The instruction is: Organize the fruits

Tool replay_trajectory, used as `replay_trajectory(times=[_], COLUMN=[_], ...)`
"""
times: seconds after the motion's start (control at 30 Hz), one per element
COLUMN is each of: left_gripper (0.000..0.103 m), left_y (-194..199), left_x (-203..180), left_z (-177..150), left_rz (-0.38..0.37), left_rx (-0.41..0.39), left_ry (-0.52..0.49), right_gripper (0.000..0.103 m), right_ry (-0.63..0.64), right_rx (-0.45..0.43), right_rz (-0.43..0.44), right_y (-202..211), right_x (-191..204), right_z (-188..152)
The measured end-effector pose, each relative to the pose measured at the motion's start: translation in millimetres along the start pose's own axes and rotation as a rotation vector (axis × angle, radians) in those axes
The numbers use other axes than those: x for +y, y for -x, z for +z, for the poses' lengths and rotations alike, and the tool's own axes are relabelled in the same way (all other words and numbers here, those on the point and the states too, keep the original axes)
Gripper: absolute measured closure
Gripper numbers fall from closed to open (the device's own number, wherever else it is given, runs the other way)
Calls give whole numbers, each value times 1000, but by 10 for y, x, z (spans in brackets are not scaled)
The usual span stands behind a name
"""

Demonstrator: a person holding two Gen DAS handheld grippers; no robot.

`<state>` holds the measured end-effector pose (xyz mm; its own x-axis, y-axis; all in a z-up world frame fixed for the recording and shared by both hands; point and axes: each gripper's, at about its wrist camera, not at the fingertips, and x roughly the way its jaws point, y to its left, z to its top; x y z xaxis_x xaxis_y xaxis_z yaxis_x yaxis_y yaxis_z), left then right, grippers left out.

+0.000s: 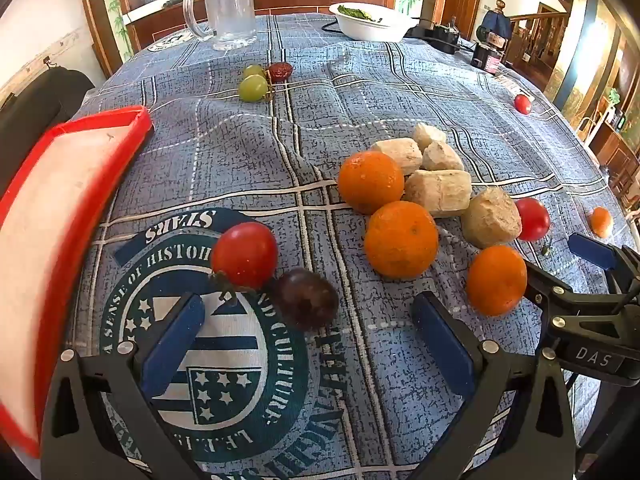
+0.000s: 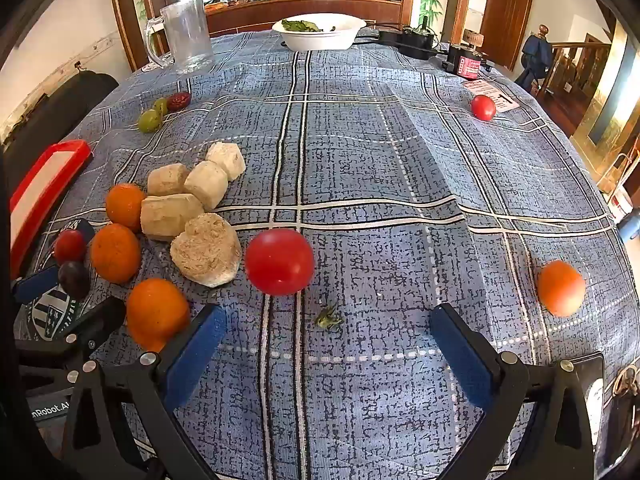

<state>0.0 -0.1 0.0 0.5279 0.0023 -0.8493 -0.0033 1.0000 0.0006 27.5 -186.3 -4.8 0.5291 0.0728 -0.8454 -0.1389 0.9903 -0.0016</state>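
Fruit lies scattered on a blue checked tablecloth (image 1: 248, 152). My left gripper (image 1: 308, 312) is open, hovering just short of a dark purple grape (image 1: 306, 298) and a red tomato (image 1: 245, 254). Three oranges (image 1: 401, 239) and several pale peeled chunks (image 1: 438, 192) cluster to the right. A red-rimmed tray (image 1: 60, 208) sits at the left. My right gripper (image 2: 328, 320) is open above bare cloth, with a red tomato (image 2: 279, 261) just ahead of it and a small green stem (image 2: 329, 317) between its fingers. Another orange (image 2: 561, 288) lies far right.
A glass mug (image 1: 230, 8) and a white bowl with greens (image 1: 374, 20) stand at the far edge. Two green grapes (image 1: 253, 87) and a red date (image 1: 280, 71) lie mid-left. A lone tomato (image 2: 483, 107) sits far right, near a black device (image 2: 464, 62).
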Motion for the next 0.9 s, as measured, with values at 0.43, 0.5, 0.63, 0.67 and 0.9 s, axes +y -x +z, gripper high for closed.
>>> replay_trajectory(times=[0.43, 0.5, 0.63, 0.67, 0.9], left_gripper=[0, 0, 0, 0, 0], left_y=[0, 0, 6, 27, 517], left_x=[3, 1, 14, 24, 131], left_z=[0, 0, 14, 31, 119], left_rz=[-5, -5, -2, -7, -27], left_rx=[0, 0, 7, 21, -41], left_ry=[7, 6, 9, -1, 34], right_gripper=[0, 0, 0, 0, 0], right_ry=[2, 3, 4, 14, -33], right_rx=[1, 0, 2, 11, -15], right_rz=[-3, -3, -2, 9, 93], right_y=[0, 0, 9, 22, 522], right_x=[1, 1, -2, -7, -149], right_z=[0, -1, -5, -13, -33])
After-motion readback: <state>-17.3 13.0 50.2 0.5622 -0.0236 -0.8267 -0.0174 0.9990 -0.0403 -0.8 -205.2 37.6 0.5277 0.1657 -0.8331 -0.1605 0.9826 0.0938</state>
